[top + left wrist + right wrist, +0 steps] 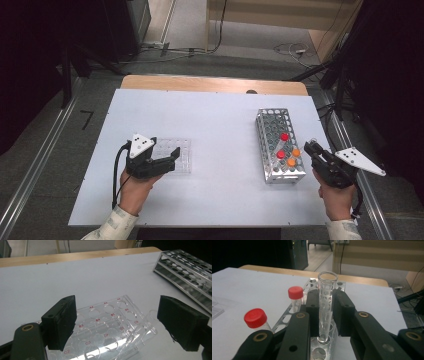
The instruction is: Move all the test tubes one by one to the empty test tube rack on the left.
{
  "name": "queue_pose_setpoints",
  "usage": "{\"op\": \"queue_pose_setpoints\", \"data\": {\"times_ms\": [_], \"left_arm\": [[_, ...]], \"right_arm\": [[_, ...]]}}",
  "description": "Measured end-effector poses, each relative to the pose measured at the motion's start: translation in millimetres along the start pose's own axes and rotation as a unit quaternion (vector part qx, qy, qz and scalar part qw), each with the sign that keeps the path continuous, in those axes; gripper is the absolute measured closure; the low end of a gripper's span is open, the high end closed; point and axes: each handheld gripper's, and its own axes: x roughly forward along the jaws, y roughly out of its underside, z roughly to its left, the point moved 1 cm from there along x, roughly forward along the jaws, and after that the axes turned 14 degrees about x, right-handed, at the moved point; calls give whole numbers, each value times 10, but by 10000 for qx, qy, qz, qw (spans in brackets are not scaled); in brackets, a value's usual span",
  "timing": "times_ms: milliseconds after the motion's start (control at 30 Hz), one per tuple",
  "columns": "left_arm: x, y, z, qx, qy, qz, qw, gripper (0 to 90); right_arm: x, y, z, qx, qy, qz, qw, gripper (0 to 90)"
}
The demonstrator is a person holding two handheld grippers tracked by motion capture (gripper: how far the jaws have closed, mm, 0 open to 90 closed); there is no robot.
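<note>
My right gripper (327, 293) is shut on a clear, uncapped glass tube (327, 282), held upright with its lower end at a hole of the metal tube rack (312, 283). Two red-capped tubes (295, 293) stand in the rack to its left. In the high view the right gripper (310, 147) is at the rack's (272, 117) near right corner, beside red and orange caps (296, 152). My left gripper (167, 152) stands open over a clear plastic well rack (182, 147). In the left gripper view its jaws straddle that clear rack (107, 325) without touching it.
The white table top (215, 120) has bare room between the two racks. Its wooden far edge (210, 82) borders a floor with cables. Dark stands and rails flank both sides of the table.
</note>
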Motion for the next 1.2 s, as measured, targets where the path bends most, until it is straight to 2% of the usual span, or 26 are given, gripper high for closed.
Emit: {"op": "queue_pose_setpoints", "data": {"times_ms": [100, 400, 633, 800, 967, 1100, 1200], "left_arm": [[-5, 0, 2, 3, -11, -6, 10000, 164], [1, 6, -5, 10, -5, 7, 10000, 165], [33, 10, -28, 10, 26, 21, 10000, 165], [46, 2, -68, 91, 26, 37, 9999, 164], [44, -2, -78, 92, 55, 21, 9999, 165], [43, -3, -84, 90, 51, 12, 9999, 164], [34, -8, -82, 95, 46, -14, 9999, 164]], "right_arm": [[-83, -39, 21, -33, -24, -58, 10000, 734], [-314, 26, 60, -88, -96, 155, 9998, 733], [-454, 143, 159, -79, -439, 331, 9985, 733], [-461, 235, 319, -237, -809, 530, 9950, 734], [-437, 251, 422, -262, -988, 588, 9930, 733], [-355, 287, 547, -310, -1138, 681, 9907, 733], [-265, 326, 697, -443, -1303, 788, 9873, 733]]}}
